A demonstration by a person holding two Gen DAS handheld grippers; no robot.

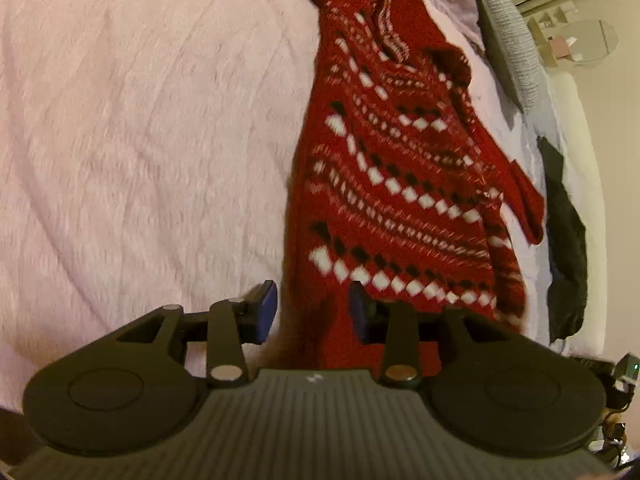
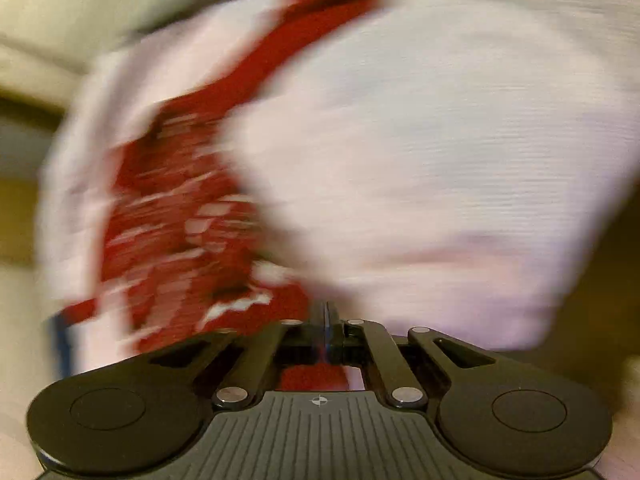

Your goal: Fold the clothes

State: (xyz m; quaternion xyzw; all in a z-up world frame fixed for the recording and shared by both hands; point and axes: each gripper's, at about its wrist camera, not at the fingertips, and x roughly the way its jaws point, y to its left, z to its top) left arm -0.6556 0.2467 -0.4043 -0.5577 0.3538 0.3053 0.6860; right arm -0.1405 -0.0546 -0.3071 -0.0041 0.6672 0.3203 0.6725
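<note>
Ahead of the left gripper (image 1: 313, 307), a red knit sweater (image 1: 400, 184) lies stretched out on a pale pink fuzzy blanket (image 1: 140, 140). White and black diamond bands run across the knit. Left gripper: jaws parted, blue pads (image 1: 267, 307) wide apart, nothing clamped. The sweater's near red edge runs down into the gap between the pads and under the gripper body; whether either pad touches the cloth cannot be told. Forward and to the right of this gripper, a red sleeve (image 1: 526, 208) sticks out from the sweater body over the blanket. At the far end of the garment, a striped red-and-white collar or cuff (image 1: 386, 20) lies folded on top. Further right, past the sweater, a dark garment (image 1: 568, 248) sits at the blanket's edge, and a grey ribbed pillow (image 1: 506, 36) lies beyond it.

Right wrist view: heavily motion-blurred. Right gripper (image 2: 326, 322): jaws drawn together with only a thin seam between them. Red fabric of the sweater (image 2: 176, 216) shows directly below the closed tips and spreads forward-left of them, so the gripper appears clamped on the sweater edge. To the front and right of this gripper, the pink blanket (image 2: 420, 160) fills the view. Detail of the knit pattern is unreadable here.
</note>
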